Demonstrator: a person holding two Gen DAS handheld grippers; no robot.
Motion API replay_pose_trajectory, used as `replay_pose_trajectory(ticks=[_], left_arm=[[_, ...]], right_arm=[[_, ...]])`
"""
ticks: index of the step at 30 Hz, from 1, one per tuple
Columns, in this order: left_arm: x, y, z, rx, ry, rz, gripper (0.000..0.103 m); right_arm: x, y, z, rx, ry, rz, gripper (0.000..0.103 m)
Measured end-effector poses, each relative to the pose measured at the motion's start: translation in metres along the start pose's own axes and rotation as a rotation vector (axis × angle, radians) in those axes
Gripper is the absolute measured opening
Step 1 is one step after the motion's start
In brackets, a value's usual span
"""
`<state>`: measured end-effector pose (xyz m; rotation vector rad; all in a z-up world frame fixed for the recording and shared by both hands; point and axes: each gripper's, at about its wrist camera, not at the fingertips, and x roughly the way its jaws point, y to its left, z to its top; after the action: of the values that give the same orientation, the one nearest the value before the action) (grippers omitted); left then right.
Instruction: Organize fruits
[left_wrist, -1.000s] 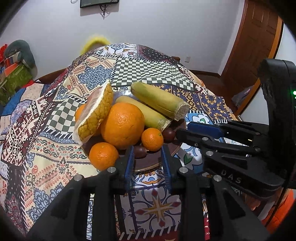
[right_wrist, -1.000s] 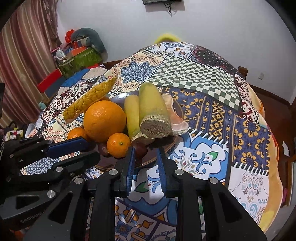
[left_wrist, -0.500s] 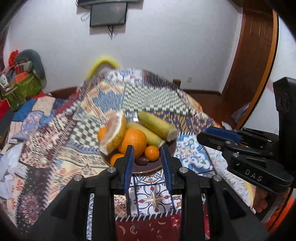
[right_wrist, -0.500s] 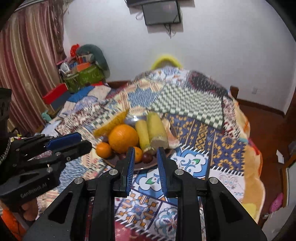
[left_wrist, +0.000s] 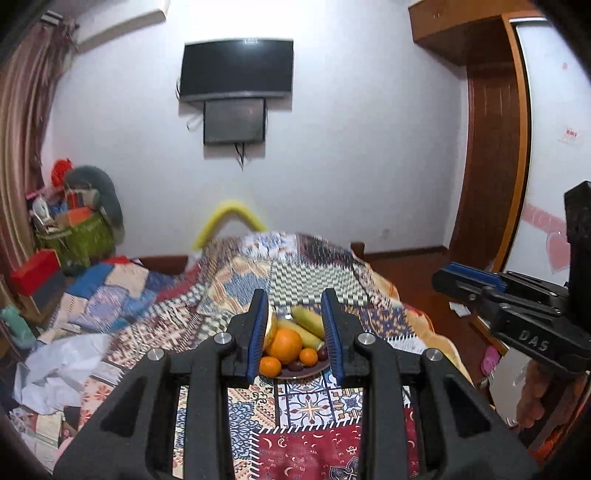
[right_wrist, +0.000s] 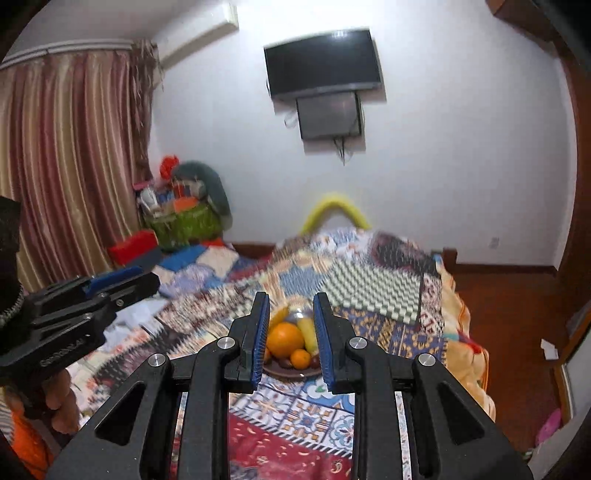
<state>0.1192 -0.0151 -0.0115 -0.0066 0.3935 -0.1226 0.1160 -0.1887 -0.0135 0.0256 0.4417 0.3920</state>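
Note:
A brown plate (left_wrist: 308, 371) of fruit sits on a patchwork quilt. It holds a large orange (left_wrist: 283, 345), small tangerines (left_wrist: 270, 366), two yellow-green corn cobs (left_wrist: 308, 323), a pomelo slice (left_wrist: 270, 326) and dark round fruits (left_wrist: 295, 366). My left gripper (left_wrist: 295, 336) is open and empty, held well back from the plate. My right gripper (right_wrist: 290, 339) is open and empty too, also far back; the plate (right_wrist: 291, 371) and orange (right_wrist: 285, 339) show between its fingers. Each gripper shows at the edge of the other's view.
The quilt (left_wrist: 314, 284) covers a bed or table that falls off to a wooden floor (right_wrist: 517, 314) on the right. White crumpled paper (left_wrist: 62, 365) lies at the left. Boxes and a green basket (right_wrist: 181, 225) stand by the curtain. A TV (left_wrist: 236, 70) hangs on the wall.
Both grippers have pulled far back and up from the plate, which now looks small and distant. The fruit on the plate has not moved. Both jaws stay open.

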Motion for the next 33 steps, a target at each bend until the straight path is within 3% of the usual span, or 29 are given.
replay_pose_trajectory(ticks=[3, 7, 9, 11, 13, 14, 16, 22, 29, 33], left_arm=[[-0.023, -0.003, 0.003, 0.002, -0.043, 0.014, 0.033], [-0.05, -0.006, 0.003, -0.001, -0.111, 0.033, 0.056], [-0.06, -0.007, 0.003, -0.001, -0.137, 0.041, 0.062], [-0.069, -0.007, 0.002, 0.005, -0.154, 0.049, 0.063], [-0.074, -0.007, 0.0, 0.006, -0.161, 0.06, 0.079], [-0.076, -0.006, -0.001, 0.002, -0.166, 0.062, 0.082], [-0.079, -0.004, -0.002, -0.006, -0.174, 0.06, 0.083], [-0.079, -0.003, -0.005, -0.006, -0.177, 0.072, 0.088], [-0.079, -0.004, -0.008, -0.004, -0.172, 0.074, 0.089], [-0.082, -0.004, -0.009, -0.005, -0.182, 0.079, 0.096]], right_arm=[[-0.02, 0.007, 0.004, 0.0, -0.054, 0.005, 0.028], [-0.038, 0.017, 0.004, -0.025, -0.112, -0.017, 0.043], [-0.042, 0.021, 0.003, -0.037, -0.13, -0.031, 0.047], [-0.044, 0.023, 0.002, -0.038, -0.138, -0.034, 0.055], [-0.046, 0.024, 0.001, -0.032, -0.154, -0.039, 0.071], [-0.05, 0.025, 0.001, -0.033, -0.165, -0.048, 0.074], [-0.053, 0.026, 0.001, -0.035, -0.182, -0.066, 0.084], [-0.063, 0.029, -0.002, -0.021, -0.212, -0.094, 0.102], [-0.062, 0.027, -0.005, -0.011, -0.21, -0.102, 0.103], [-0.064, 0.027, -0.008, -0.006, -0.208, -0.101, 0.103]])
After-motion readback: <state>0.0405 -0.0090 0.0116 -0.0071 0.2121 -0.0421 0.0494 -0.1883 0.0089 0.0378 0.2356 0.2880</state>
